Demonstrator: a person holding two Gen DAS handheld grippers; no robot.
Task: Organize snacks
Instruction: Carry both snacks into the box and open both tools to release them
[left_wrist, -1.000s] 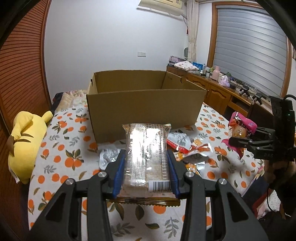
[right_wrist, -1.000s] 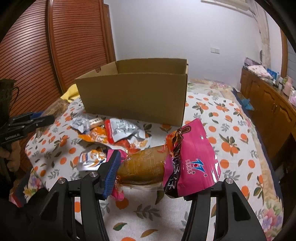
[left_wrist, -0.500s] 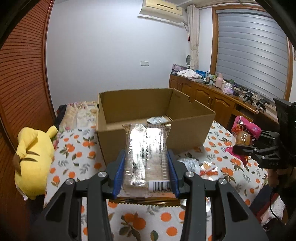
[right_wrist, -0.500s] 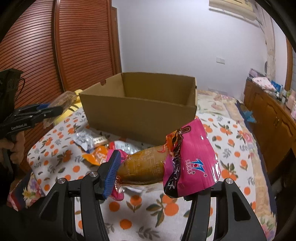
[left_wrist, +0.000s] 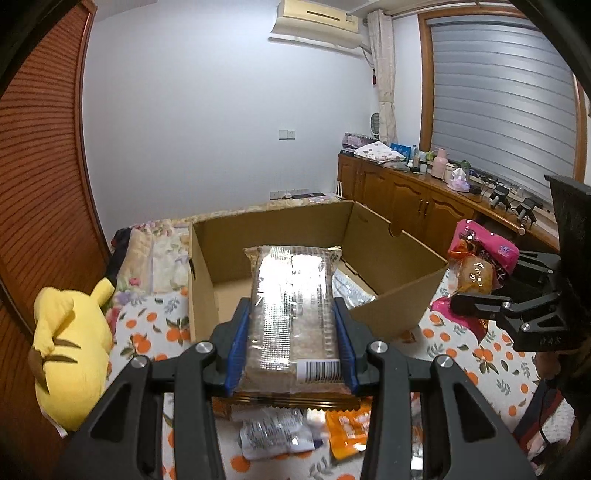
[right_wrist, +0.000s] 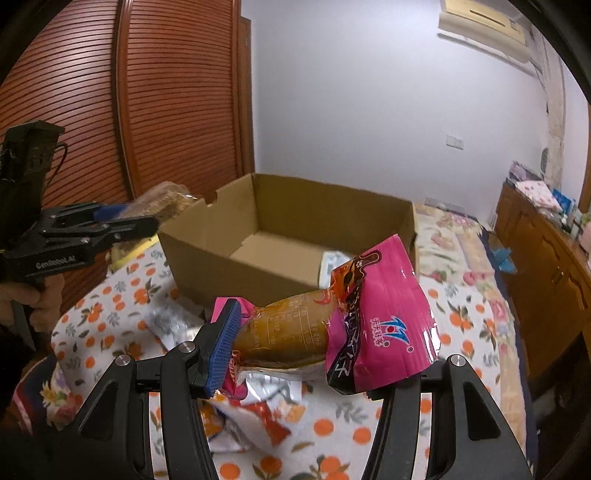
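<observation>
Currently two hand-held grippers hang over a bed spread with a white cloth printed with oranges (left_wrist: 491, 354), both carrying snacks.

Left hand-held gripper (left_wrist: 291, 339): blue pads clamped on the long sides of a clear-wrapped rectangular cracker pack with a barcode label (left_wrist: 293, 314). Pack lies flat between the jaws, far end over the near wall of the open brown cardboard box (left_wrist: 391, 280). In the right wrist view the same gripper (right_wrist: 144, 218) sits at 9 o'clock, beside the box's left wall, a person's hand (right_wrist: 35, 295) on its handle.

Right hand-held gripper (right_wrist: 314, 354): closed on a pink and amber plastic snack pouch (right_wrist: 376, 325). Blue left pad presses the amber end; the pink end covers the right finger. Pouch hangs in front of the box's near wall, not inside it. In the left wrist view this gripper (left_wrist: 480, 295) is at 3 o'clock, pouch (left_wrist: 480, 258) just right of the box's right corner.

Box interior: mostly bare cardboard floor, one silver-white packet (left_wrist: 349, 291) lying near the right side.

Loose on the bed, at 6 o'clock under the left gripper: a silver foil packet (left_wrist: 273, 435) and an orange packet (left_wrist: 347, 428). More packets, blurred, under the right gripper.

Yellow plush toy (left_wrist: 70, 343) at 9 o'clock in the left wrist view, left of the box, apart from it. Wooden cabinets (left_wrist: 406, 199) along the wall at 2 o'clock.
</observation>
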